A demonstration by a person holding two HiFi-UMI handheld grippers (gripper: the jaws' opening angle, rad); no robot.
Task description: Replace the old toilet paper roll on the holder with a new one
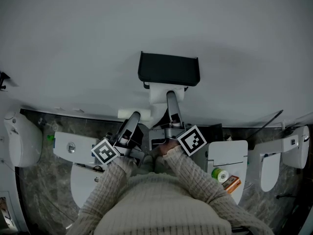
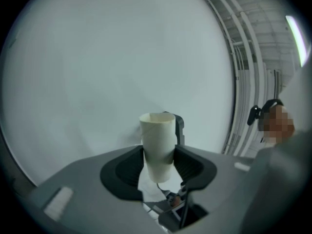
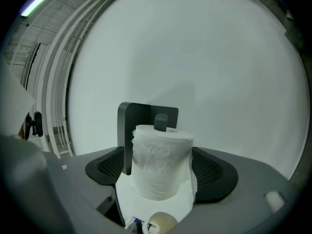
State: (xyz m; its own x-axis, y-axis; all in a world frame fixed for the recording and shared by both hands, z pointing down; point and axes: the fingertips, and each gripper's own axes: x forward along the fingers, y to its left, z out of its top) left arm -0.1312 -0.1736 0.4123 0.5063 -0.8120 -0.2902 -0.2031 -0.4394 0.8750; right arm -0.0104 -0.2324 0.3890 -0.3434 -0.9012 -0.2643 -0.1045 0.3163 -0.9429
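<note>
Roll [image 3: 161, 155] clenched in right tool [image 3: 161, 173], threaded on holder [image 3: 141, 115] peg [image 3: 161, 122]; push square, fully home, then release. Left tool [image 2: 158, 168] grasps tube [image 2: 157, 140]; hold it clear.

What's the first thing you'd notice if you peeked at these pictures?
The black holder on the pale wall jumps out first. A fat white toilet paper roll sits on its peg, squeezed between the jaws of the right gripper. Just to the left in the head view, the left gripper grips an empty cardboard tube.
</note>
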